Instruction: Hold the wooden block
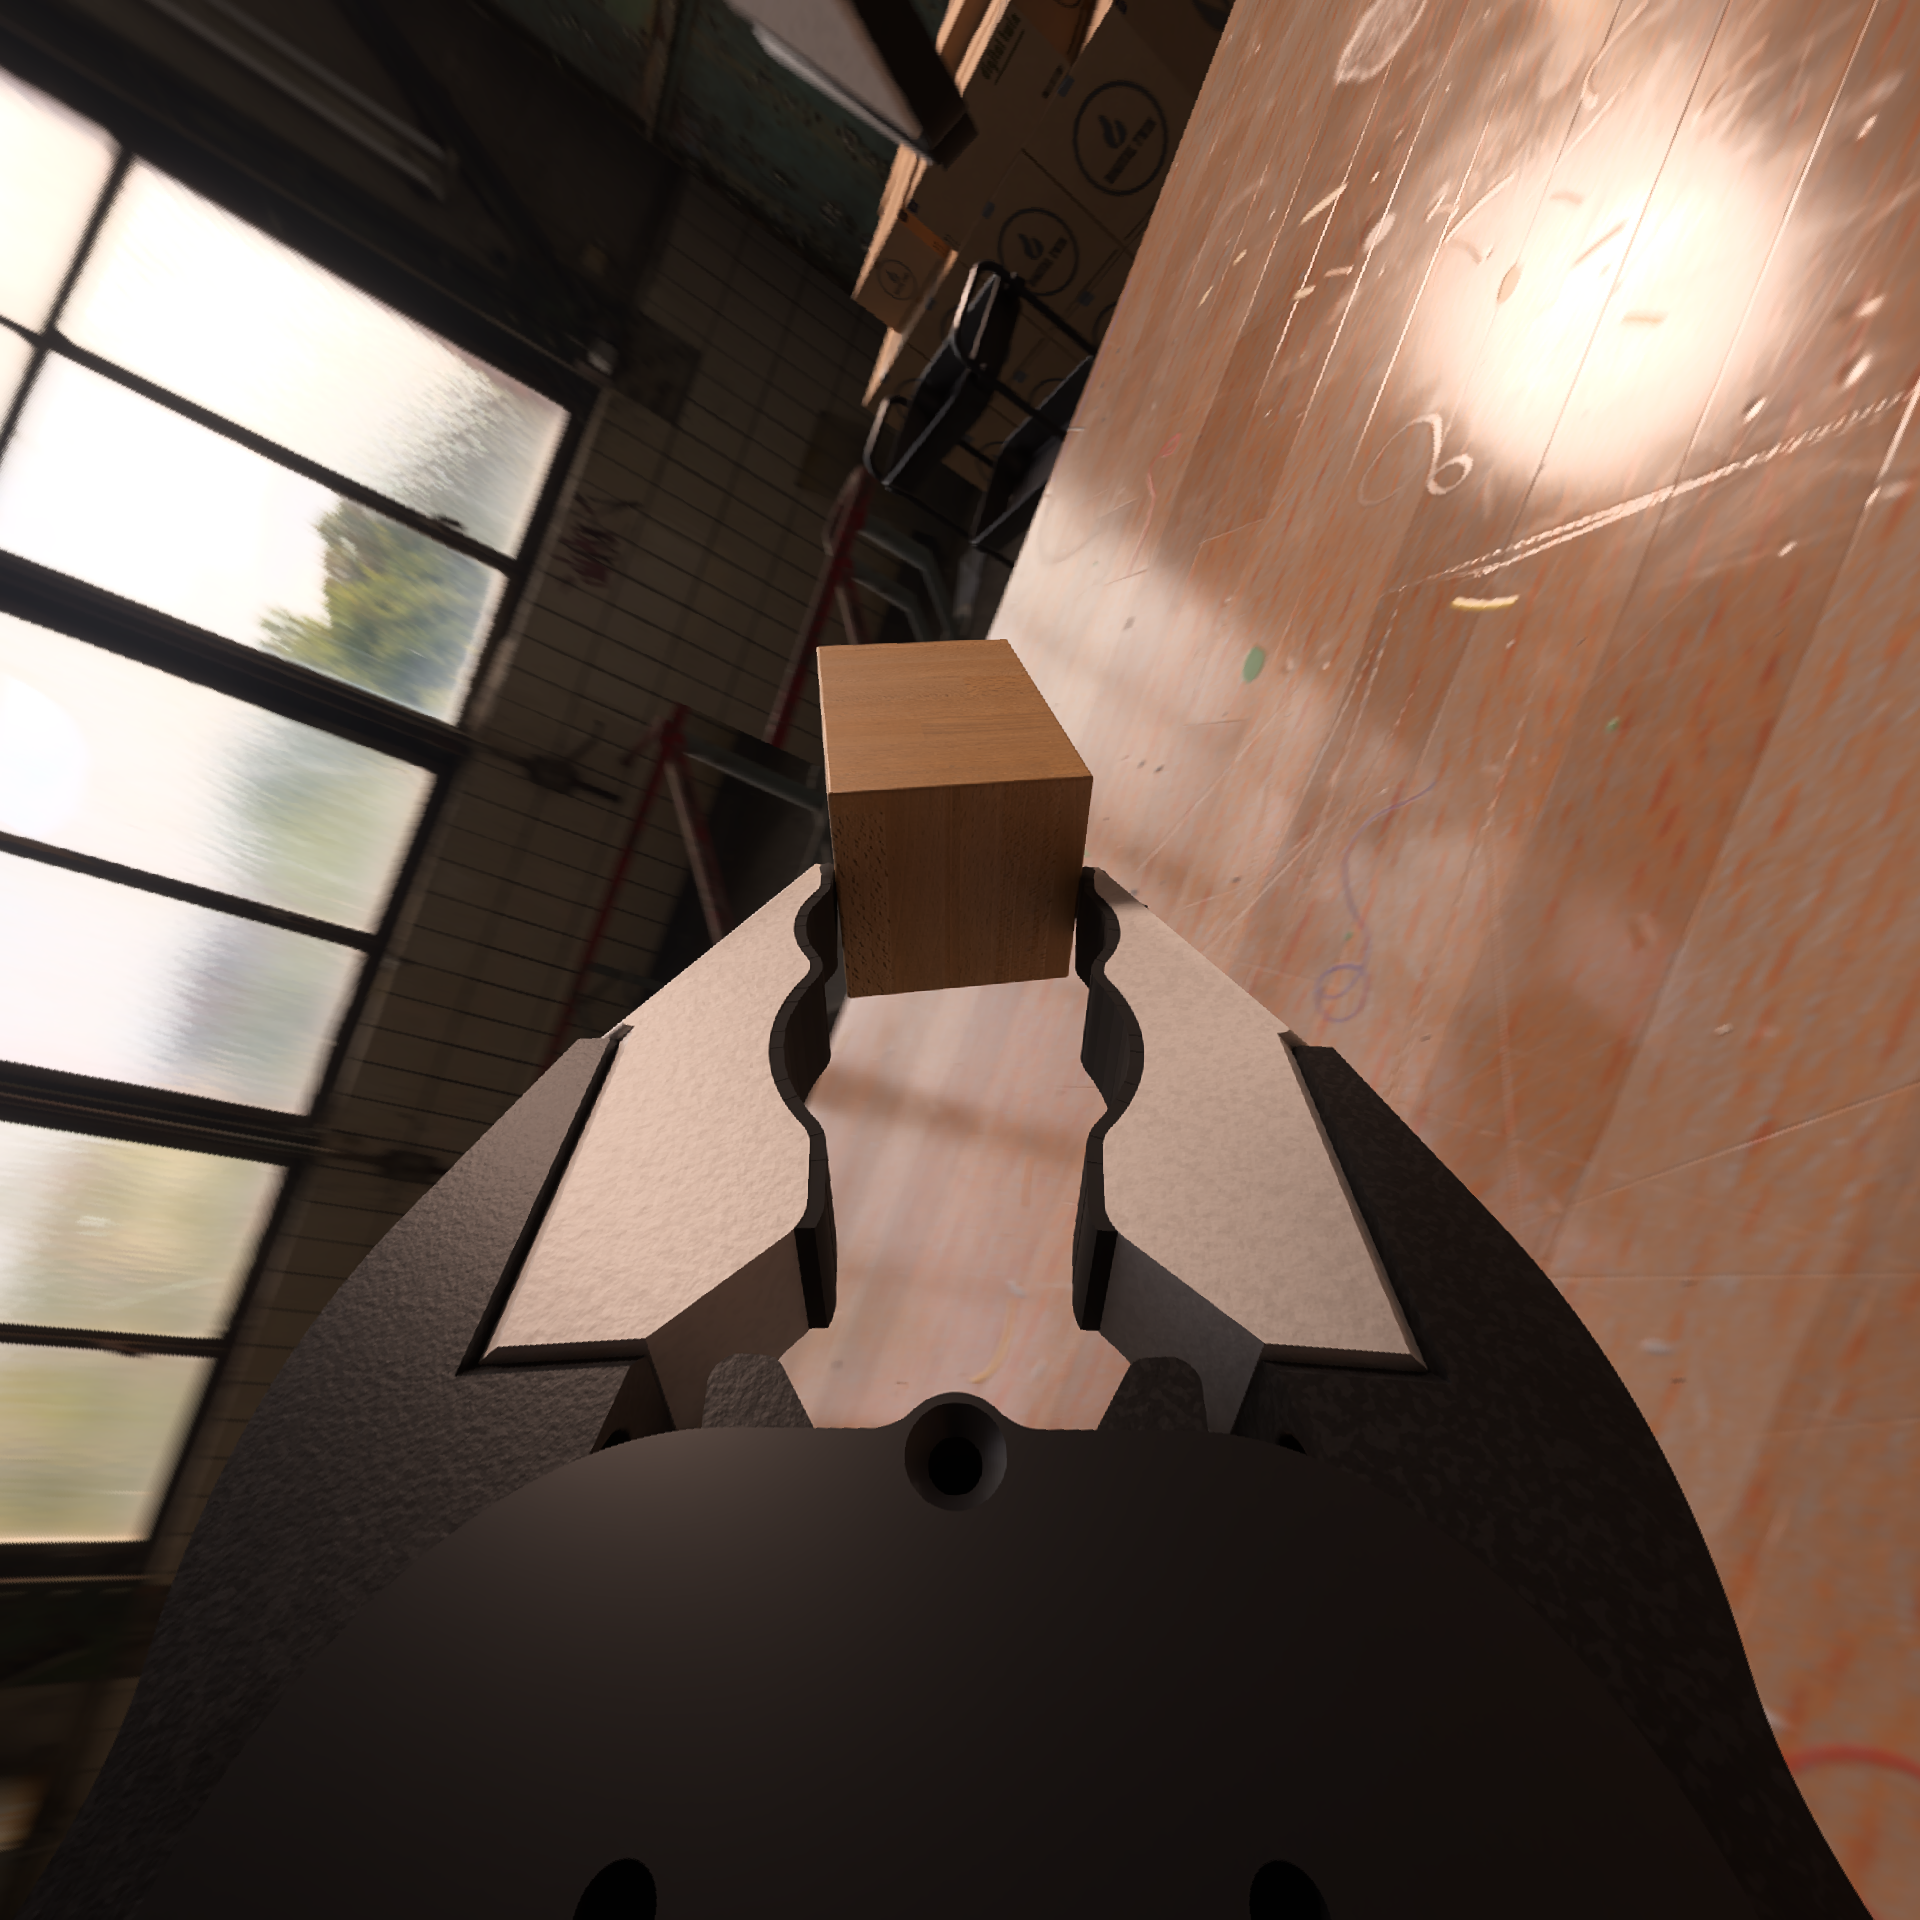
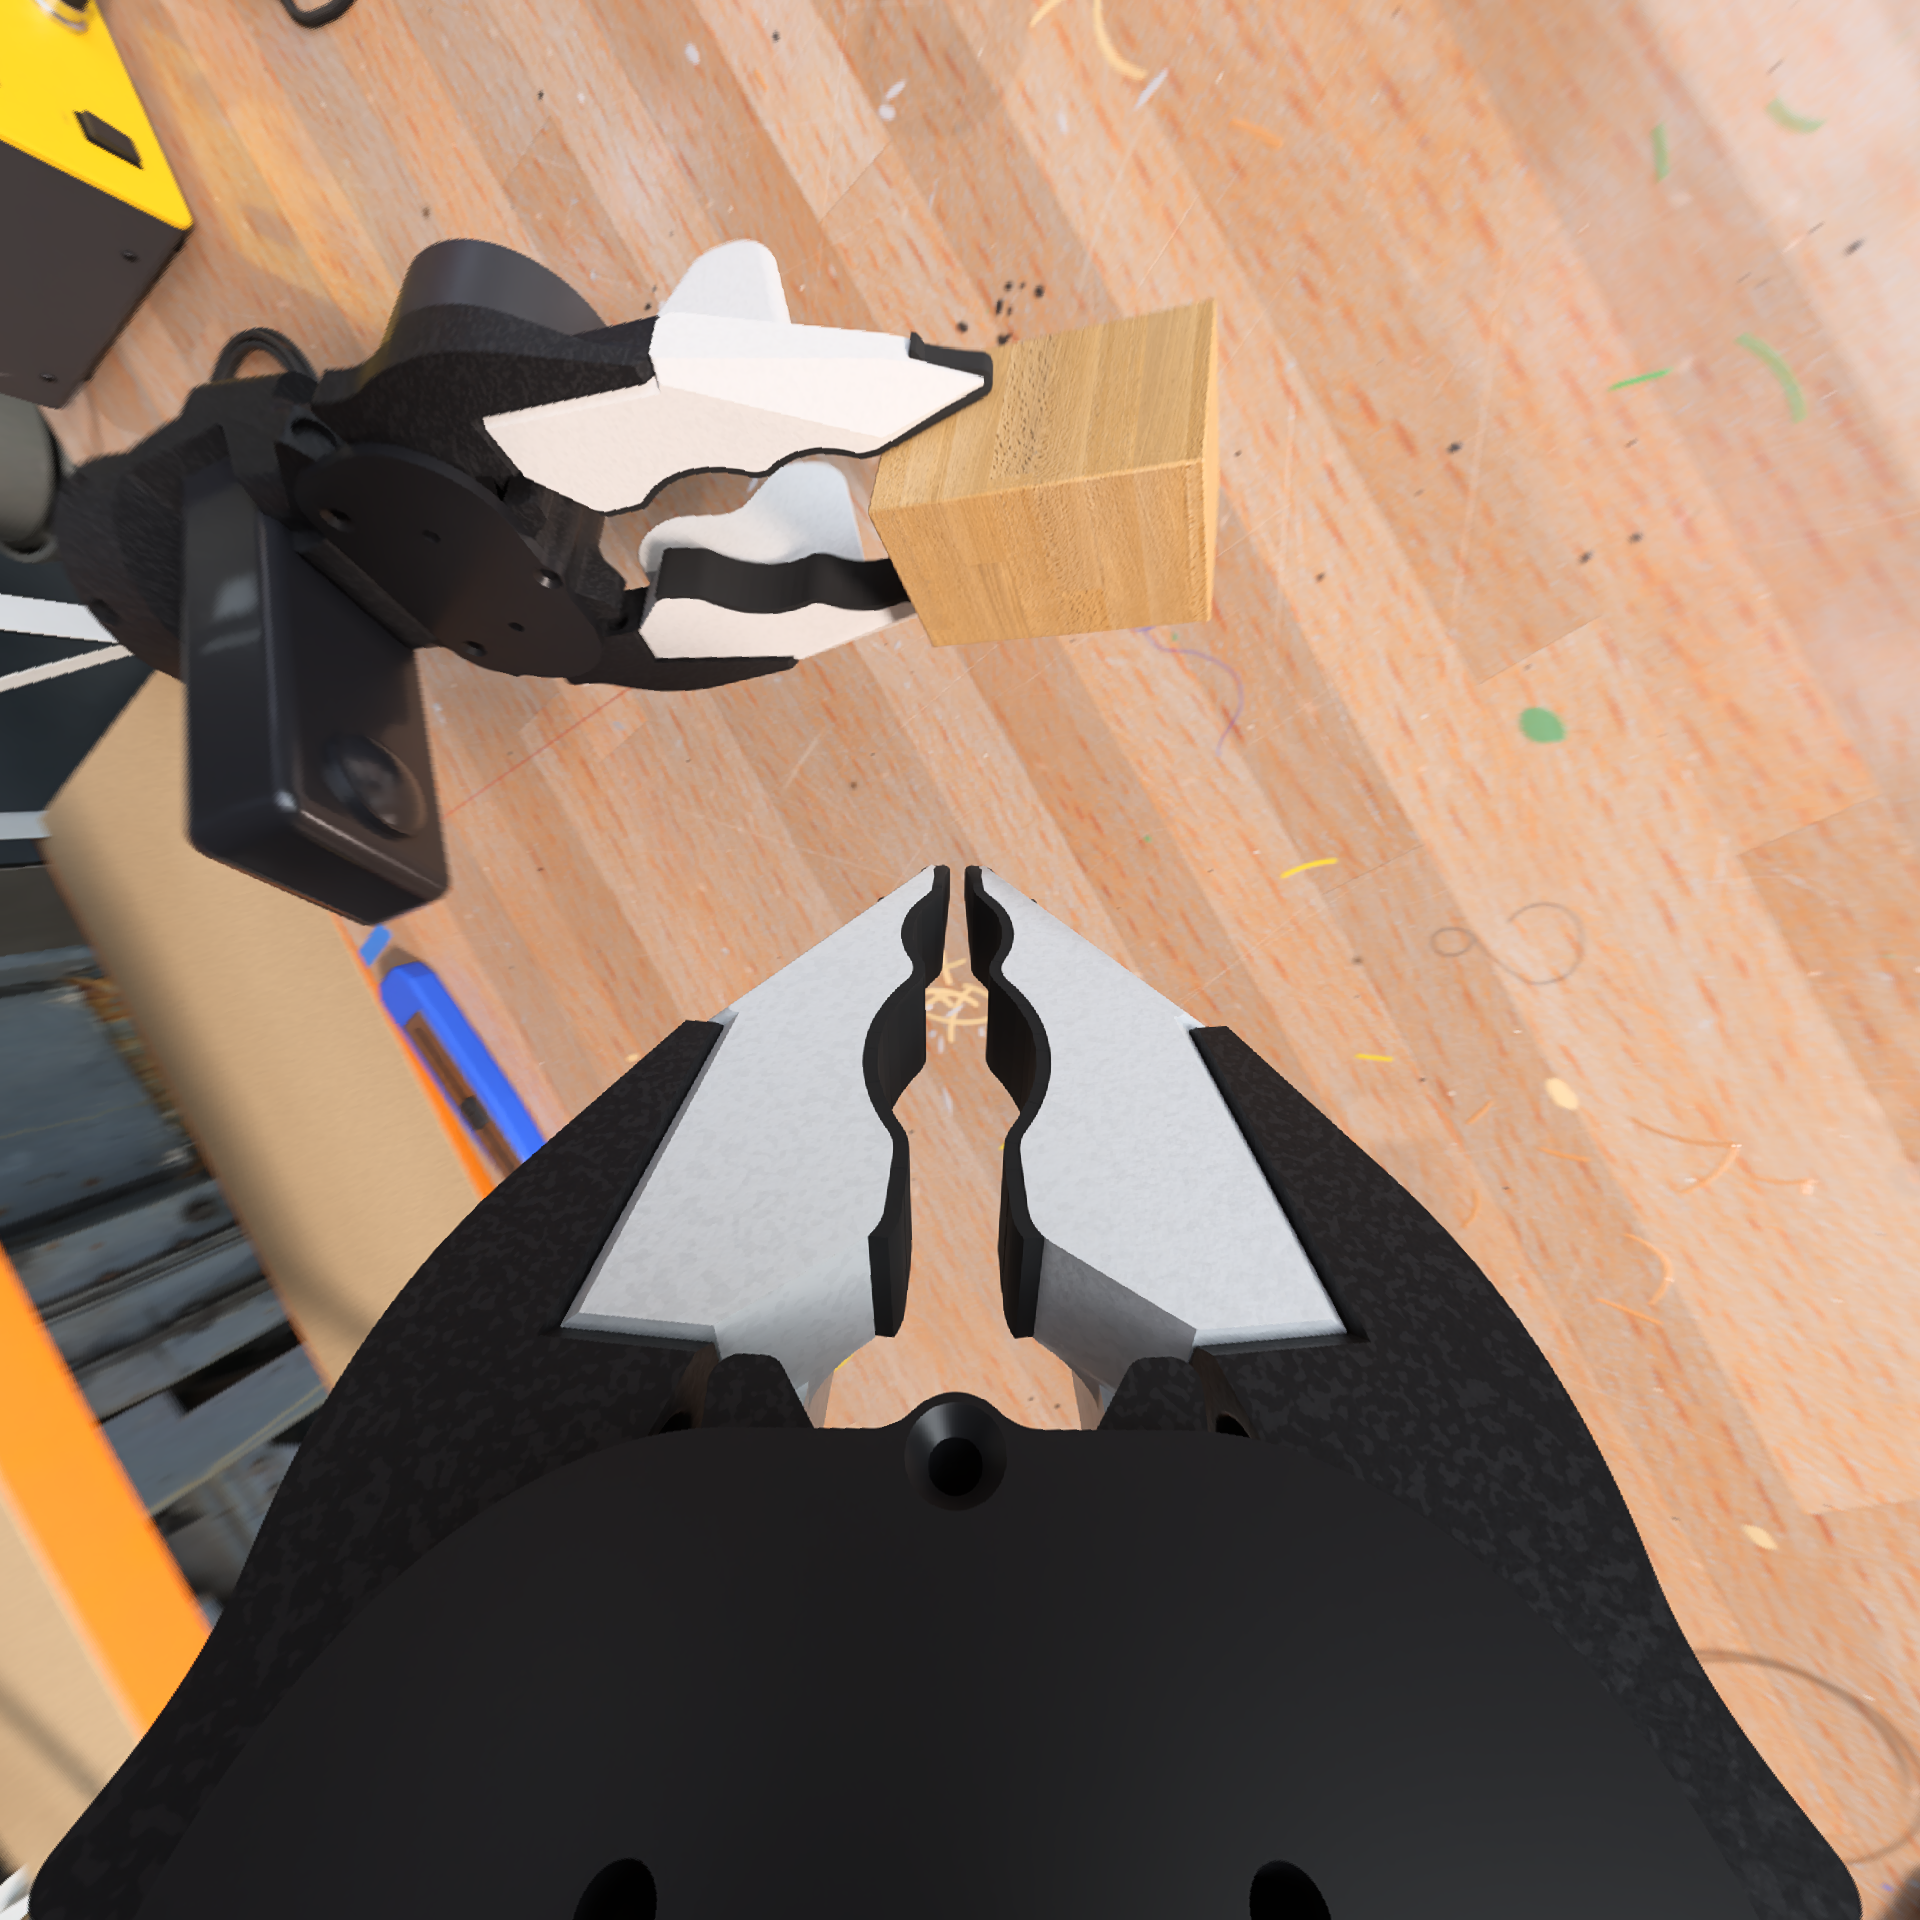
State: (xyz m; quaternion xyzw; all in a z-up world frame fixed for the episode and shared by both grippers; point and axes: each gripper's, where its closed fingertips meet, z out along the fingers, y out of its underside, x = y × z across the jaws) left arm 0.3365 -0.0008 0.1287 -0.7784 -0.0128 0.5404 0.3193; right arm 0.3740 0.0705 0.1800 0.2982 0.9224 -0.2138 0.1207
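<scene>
The wooden block (image 1: 951,831) is a plain light-brown cuboid. My left gripper (image 1: 956,899) is shut on its near end, one fingertip on each side, and holds it above the wooden tabletop (image 1: 1455,831). In the right wrist view the same block (image 2: 1060,478) sticks out to the right of the left gripper (image 2: 935,488), clear of the tabletop (image 2: 1455,727). My right gripper (image 2: 956,883) is shut and empty, its fingertips almost touching. It hovers over the table, nearer the camera than the block and apart from it.
Cardboard boxes (image 1: 1039,177) and a black frame (image 1: 966,416) stand at the table's far end, with large windows (image 1: 208,623) to the left. A yellow and black box (image 2: 73,177) sits at the upper left. A blue and orange tool (image 2: 447,1060) lies by the table's left edge.
</scene>
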